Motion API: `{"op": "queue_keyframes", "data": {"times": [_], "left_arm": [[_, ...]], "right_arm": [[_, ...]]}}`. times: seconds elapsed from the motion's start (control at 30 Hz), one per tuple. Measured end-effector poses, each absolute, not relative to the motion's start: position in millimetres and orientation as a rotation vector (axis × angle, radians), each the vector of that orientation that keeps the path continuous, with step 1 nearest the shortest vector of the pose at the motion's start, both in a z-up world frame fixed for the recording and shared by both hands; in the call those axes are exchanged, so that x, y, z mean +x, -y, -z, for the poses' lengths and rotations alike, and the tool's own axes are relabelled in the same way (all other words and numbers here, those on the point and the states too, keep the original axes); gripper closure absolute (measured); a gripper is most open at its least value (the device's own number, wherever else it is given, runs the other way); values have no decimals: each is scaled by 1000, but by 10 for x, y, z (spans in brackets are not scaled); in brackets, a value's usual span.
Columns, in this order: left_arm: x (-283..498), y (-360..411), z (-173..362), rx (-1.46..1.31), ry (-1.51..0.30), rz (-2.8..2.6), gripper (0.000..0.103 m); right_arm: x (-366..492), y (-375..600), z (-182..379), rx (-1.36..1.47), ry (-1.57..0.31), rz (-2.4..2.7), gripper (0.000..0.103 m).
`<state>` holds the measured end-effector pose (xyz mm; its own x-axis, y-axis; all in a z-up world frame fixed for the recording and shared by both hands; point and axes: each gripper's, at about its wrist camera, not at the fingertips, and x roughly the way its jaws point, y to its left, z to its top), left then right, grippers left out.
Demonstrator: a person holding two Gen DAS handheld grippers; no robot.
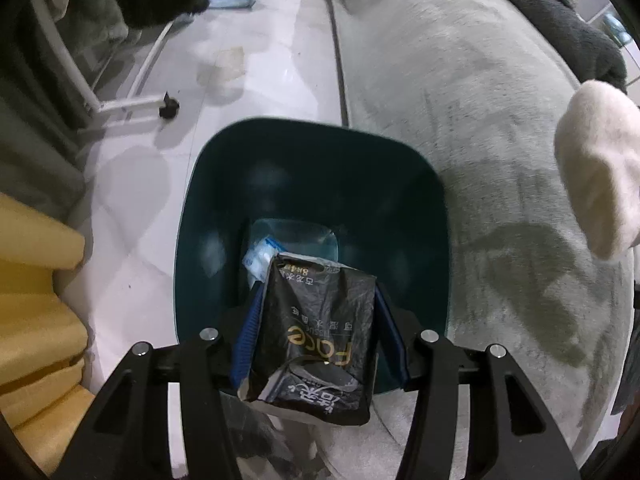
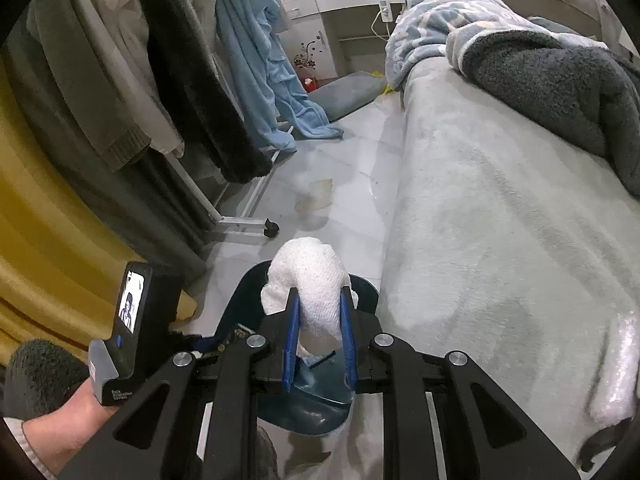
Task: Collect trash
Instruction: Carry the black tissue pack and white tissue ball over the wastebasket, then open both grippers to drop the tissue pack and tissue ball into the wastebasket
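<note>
A dark teal trash bin (image 1: 224,184) stands on the floor beside the bed. My left gripper (image 1: 316,312) is shut on a crumpled black tissue packet (image 1: 316,340) and holds it over the bin's near rim. A blue-white wrapper (image 1: 260,258) lies in the bin's bottom. My right gripper (image 2: 320,316) is shut on a white crumpled tissue wad (image 2: 308,276), held over the bin (image 2: 320,412); the wad also shows at the right edge of the left wrist view (image 1: 596,168).
A grey fleece-covered bed (image 2: 500,220) fills the right side, with a dark blanket (image 2: 552,80). A clothes rack foot with caster (image 2: 270,230) and hanging clothes (image 2: 188,80) stand left. Yellow curtain (image 2: 40,220) is nearest left. A clear plastic wrapper (image 2: 616,368) lies on the bed.
</note>
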<state>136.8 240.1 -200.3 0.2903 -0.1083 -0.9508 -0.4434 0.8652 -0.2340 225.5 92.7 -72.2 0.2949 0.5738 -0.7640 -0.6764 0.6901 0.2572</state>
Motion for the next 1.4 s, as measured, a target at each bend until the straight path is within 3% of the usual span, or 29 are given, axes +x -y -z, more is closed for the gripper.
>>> {"op": "queue_keyframes", "data": {"times": [0.23, 0.47, 0.63, 0.93, 1.4], "left_arm": [[1357, -2468, 2192, -572, -1336, -263, 44], [1304, -2616, 2186, -646, -1309, -333, 25], [1218, -2734, 2079, -690, -1262, -369, 19], [1044, -2950, 1727, -743, -1103, -417, 17], [896, -2992, 1001, -570, -861, -345, 14]], "right_arm": [[2286, -981, 831, -112, -973, -829, 84], [2258, -1106, 969, -166, -991, -835, 84], [2222, -1175, 995, -188, -996, -847, 84], [2222, -1247, 1132, -224, -1020, -850, 84], [2204, -1615, 1502, -304, -1074, -844, 83]]}}
